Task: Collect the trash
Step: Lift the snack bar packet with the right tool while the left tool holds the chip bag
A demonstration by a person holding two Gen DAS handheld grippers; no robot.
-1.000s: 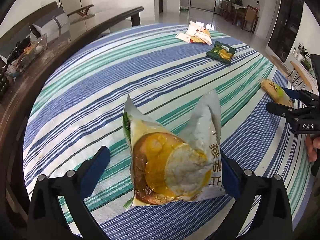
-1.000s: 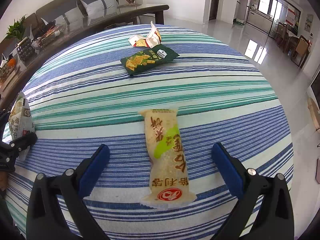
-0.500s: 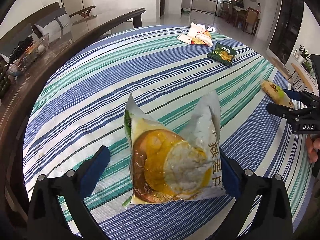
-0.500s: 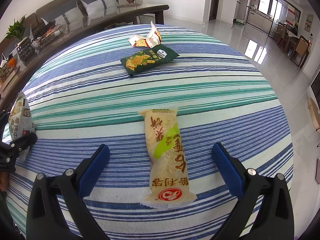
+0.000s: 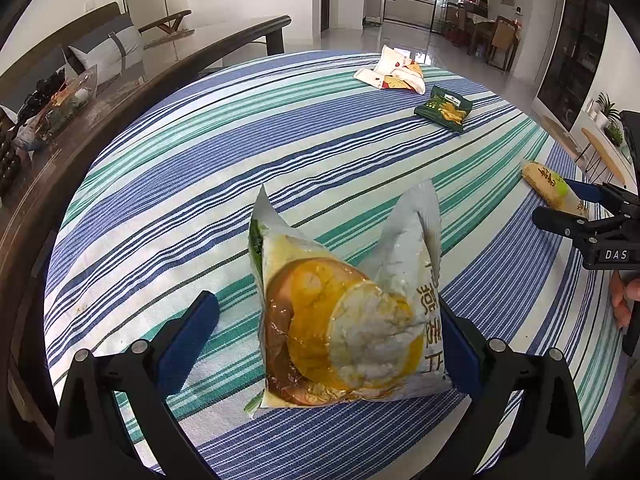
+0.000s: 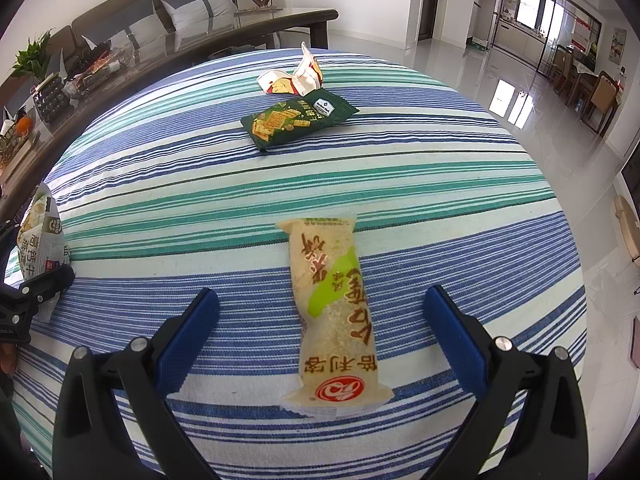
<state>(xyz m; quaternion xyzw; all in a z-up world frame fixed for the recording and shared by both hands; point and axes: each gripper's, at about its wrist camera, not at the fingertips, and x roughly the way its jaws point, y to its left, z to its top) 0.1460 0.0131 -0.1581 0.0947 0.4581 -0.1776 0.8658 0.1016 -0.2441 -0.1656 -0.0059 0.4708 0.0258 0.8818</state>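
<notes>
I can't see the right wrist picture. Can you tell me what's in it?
A long yellow snack bar lies on a striped tablecloth between the right gripper's open blue fingers. Farther off lie a green packet and a white wrapper; the left gripper and a snack bag show at the left edge.

A: Changes, left wrist view?
B: The silver bun bag (image 5: 348,320) sits slightly lower in frame; the green cracker packet (image 5: 443,109) and white wrapper (image 5: 394,76) sit further toward upper right.
A: Right wrist view?
B: No change visible.
</notes>
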